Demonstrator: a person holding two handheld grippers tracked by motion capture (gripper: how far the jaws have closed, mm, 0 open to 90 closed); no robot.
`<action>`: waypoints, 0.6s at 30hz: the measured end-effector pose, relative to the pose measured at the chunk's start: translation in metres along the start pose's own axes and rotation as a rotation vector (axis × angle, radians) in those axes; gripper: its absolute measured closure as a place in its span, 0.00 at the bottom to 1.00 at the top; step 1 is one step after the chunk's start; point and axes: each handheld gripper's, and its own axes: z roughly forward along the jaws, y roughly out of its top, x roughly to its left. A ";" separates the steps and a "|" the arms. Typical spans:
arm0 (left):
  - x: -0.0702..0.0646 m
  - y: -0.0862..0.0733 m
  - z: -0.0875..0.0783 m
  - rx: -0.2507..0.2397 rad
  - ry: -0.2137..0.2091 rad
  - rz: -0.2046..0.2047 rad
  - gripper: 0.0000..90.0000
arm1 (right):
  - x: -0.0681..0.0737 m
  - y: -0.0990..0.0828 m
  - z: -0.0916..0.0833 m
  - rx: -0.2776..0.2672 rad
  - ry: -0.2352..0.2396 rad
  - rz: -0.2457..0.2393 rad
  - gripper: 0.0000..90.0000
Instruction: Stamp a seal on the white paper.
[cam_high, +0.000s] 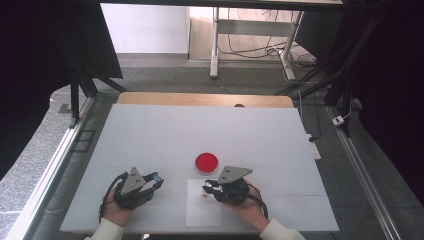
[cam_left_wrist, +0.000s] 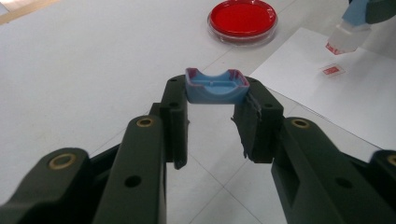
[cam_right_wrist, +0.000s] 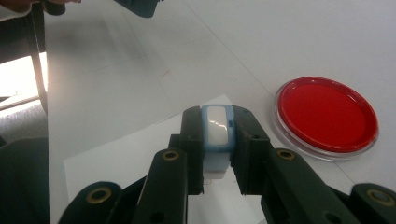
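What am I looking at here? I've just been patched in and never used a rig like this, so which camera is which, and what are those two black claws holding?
A person sits at a white table and holds a hand-operated gripper in each hand. The high view looks down from above; the other two cameras ride on the grippers and look along their black jaws. The left gripper is shut on a small blue cap. The right gripper is shut on a blue and white stamp-like piece, which hangs over a white sheet of paper bearing a small red mark. Beyond the sheet lies a round dish with red filling.
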 end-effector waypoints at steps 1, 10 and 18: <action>0.000 0.000 0.000 0.000 0.000 0.000 0.73 | -0.001 0.000 0.000 -0.005 -0.002 0.002 0.84; -0.001 0.000 0.000 0.001 -0.002 -0.001 0.73 | -0.006 -0.001 -0.005 -0.030 -0.018 0.023 0.84; 0.000 0.000 0.001 0.001 -0.002 0.001 0.73 | -0.012 0.000 -0.013 -0.104 -0.033 0.069 0.84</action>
